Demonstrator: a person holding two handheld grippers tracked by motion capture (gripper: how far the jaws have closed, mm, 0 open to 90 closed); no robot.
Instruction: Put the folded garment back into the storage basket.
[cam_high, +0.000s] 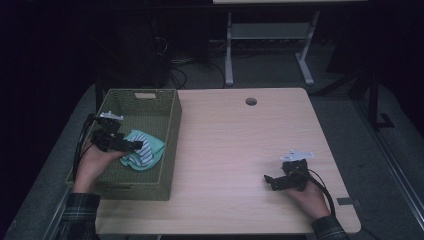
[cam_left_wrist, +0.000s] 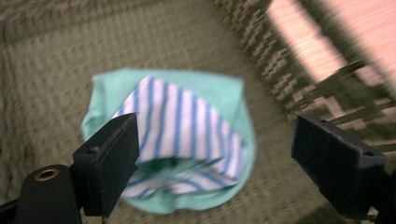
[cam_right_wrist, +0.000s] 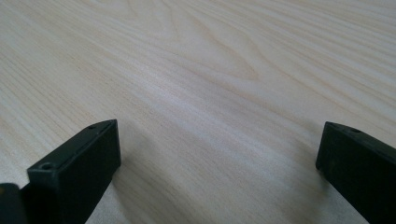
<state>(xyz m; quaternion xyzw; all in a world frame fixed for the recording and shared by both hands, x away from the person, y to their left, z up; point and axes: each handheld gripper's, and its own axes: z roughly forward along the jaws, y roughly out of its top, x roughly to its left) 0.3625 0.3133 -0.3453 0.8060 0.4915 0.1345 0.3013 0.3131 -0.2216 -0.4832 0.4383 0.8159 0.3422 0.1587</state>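
A mint-green cloth (cam_high: 156, 148) with a blue-and-white striped piece (cam_left_wrist: 182, 126) folded on top lies on the floor of an olive woven basket (cam_high: 170, 125) at the table's left side. My left gripper (cam_high: 134, 146) hovers inside the basket just left of the cloth, open, with the bundle seen between and beyond its jaws (cam_left_wrist: 217, 154). My right gripper (cam_high: 270, 181) rests low over the bare wood near the table's front right, open, nothing between its jaws (cam_right_wrist: 217, 163).
The light wooden table (cam_high: 235, 150) has a round cable hole (cam_high: 251, 101) near its back edge. A white-legged desk frame (cam_high: 270, 45) and cables stand on the dark floor behind. The basket wall (cam_left_wrist: 261, 51) rises close to the cloth.
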